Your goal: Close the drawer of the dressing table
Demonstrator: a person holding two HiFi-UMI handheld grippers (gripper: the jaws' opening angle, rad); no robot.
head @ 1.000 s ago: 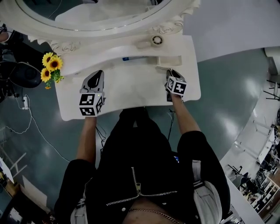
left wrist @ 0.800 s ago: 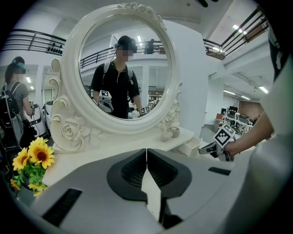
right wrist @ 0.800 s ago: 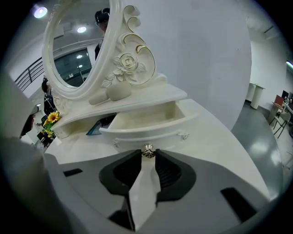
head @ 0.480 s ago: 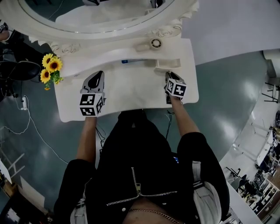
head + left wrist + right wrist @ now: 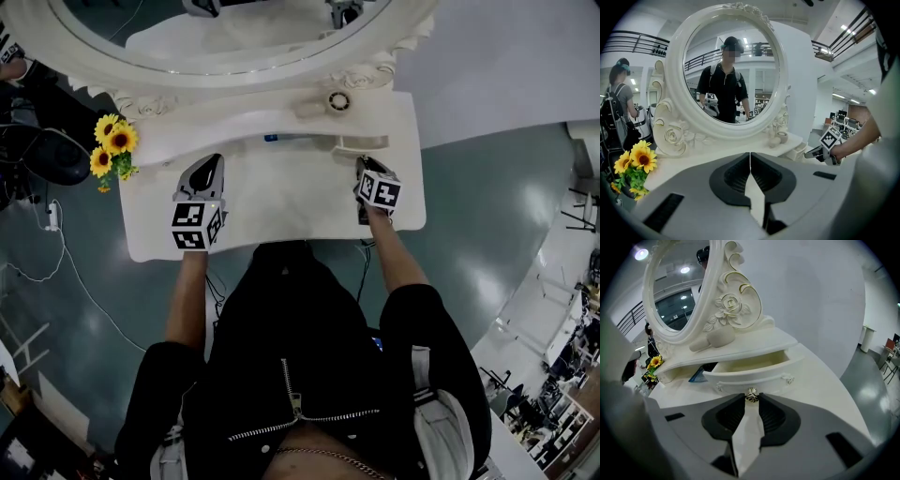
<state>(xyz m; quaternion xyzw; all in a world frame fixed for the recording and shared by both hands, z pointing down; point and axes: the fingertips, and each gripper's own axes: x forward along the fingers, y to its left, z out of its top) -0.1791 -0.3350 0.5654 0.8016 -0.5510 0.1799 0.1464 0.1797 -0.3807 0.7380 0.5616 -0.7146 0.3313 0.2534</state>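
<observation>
The right tool (image 5: 751,399) clamps the small round metal knob (image 5: 751,395) of the glossy white, curved drawer (image 5: 754,376), open just ahead. The left tool (image 5: 750,157) has its ribbed black jaws together above the smooth table (image 5: 684,161).

A white dressing table (image 5: 281,192) carries an oval mirror (image 5: 234,33), with sunflowers (image 5: 112,145) at its left edge. The left gripper (image 5: 207,161) lies on top; the right gripper (image 5: 364,161) points at the pulled-out drawer (image 5: 362,143).
</observation>
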